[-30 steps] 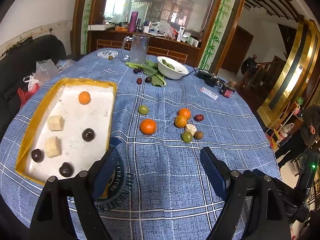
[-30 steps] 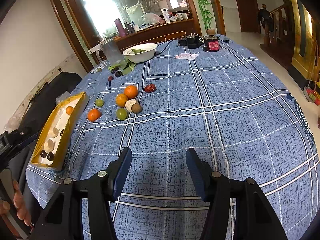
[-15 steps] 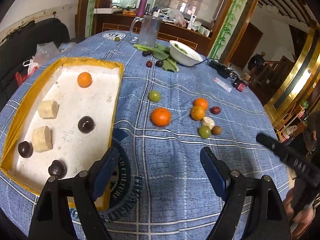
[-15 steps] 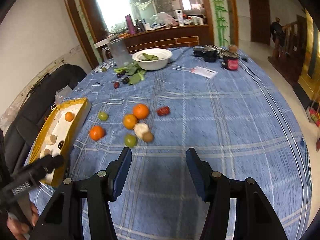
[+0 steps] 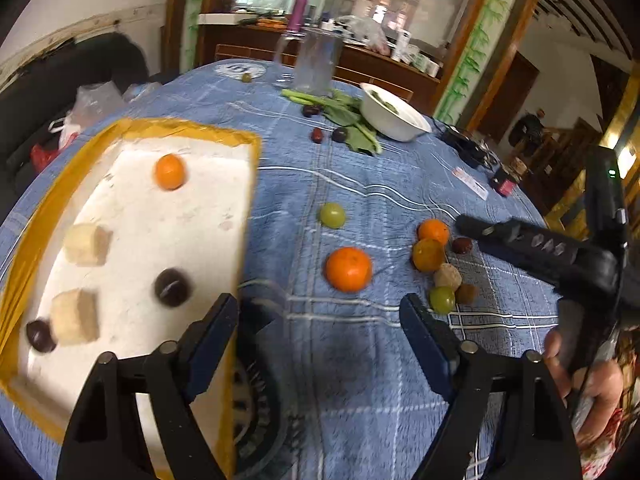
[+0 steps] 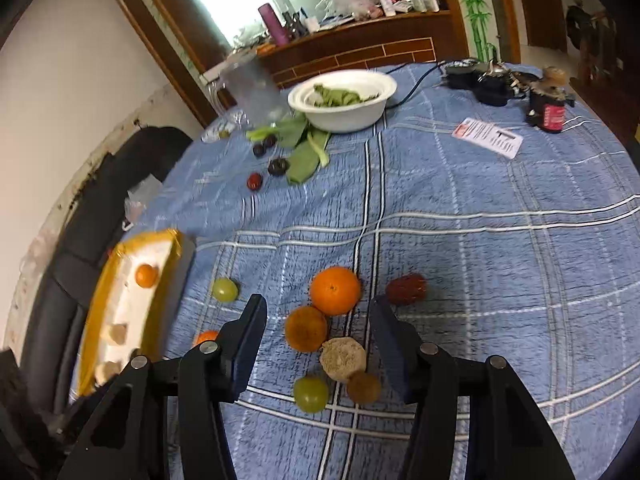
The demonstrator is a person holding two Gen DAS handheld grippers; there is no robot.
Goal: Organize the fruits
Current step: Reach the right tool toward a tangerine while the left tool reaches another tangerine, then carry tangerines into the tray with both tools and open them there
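Left wrist view: the left tool (image 5: 320,312) hangs open and empty at the bottom of the frame, its fingers spread over the blue checked table (image 5: 360,184). At left lies the tray (image 5: 192,128), yellow-rimmed with a white floor; it holds a small orange (image 5: 170,171), two pale cubes (image 5: 86,245), and three dark round fruits (image 5: 173,287). Right of the tray, on the cloth, sit a green fruit (image 5: 332,215) and, below it, a big orange (image 5: 348,269). Further right is a tight cluster (image 5: 438,268) of mixed fruit, with the right tool's fingers reaching in from the right edge just above it.

Right wrist view: the right tool (image 6: 318,326) is also open and holds nothing. Between and just beyond its fingers, in the lower centre, lies the same cluster: an orange (image 6: 335,290), a duller orange fruit (image 6: 306,328) touching it, a beige lump (image 6: 344,358), a green one (image 6: 311,393) and a small brown one (image 6: 363,387). A red date (image 6: 405,289) lies just right of the orange. In the upper centre stands a white bowl (image 6: 340,116) with greens (image 6: 340,96), with loose leaves (image 6: 304,152) beside it.
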